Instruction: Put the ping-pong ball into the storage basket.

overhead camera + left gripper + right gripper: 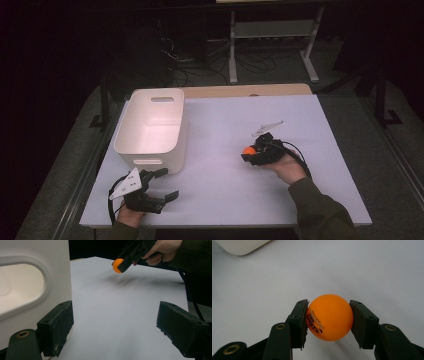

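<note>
An orange ping-pong ball (329, 317) with dark print sits squeezed between the two black pads of my right gripper (329, 321), which is shut on it. In the high view that gripper (248, 152) hovers just above the white table at centre right, ball (248, 149) at its tip. From the left gripper view the ball (117, 265) hangs above its own shadow. My left gripper (169, 183) rests near the front left edge, jaws wide open with nothing between them, right beside the white bin (150, 127). The bin's wall and handle slot (22, 287) rise next to its left pad.
The white table surface (225, 195) lies between the two grippers. A wooden strip (245, 91) runs along the far edge. Beyond it stand a white metal rack (272, 35) and tangled cables (195, 60) on the dark floor.
</note>
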Available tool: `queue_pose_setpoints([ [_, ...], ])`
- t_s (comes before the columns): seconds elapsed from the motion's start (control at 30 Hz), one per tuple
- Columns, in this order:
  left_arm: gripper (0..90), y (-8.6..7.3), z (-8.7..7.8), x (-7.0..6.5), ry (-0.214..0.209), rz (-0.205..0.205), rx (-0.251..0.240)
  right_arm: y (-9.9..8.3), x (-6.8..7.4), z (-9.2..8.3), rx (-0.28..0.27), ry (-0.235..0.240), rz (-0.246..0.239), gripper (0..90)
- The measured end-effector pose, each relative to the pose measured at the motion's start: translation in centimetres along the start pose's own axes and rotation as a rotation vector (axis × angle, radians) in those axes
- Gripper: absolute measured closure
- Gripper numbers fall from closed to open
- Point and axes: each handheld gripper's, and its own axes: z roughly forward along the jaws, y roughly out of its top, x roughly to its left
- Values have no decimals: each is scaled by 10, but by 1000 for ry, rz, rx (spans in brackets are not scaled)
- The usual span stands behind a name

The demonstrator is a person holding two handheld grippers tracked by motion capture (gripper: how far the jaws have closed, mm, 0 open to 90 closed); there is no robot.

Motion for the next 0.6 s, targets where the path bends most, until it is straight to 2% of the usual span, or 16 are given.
queue_pose_setpoints([
  [0.6, 140, 0, 0, 0, 0, 1, 3, 13, 11, 10, 10, 21, -33, 497],
])
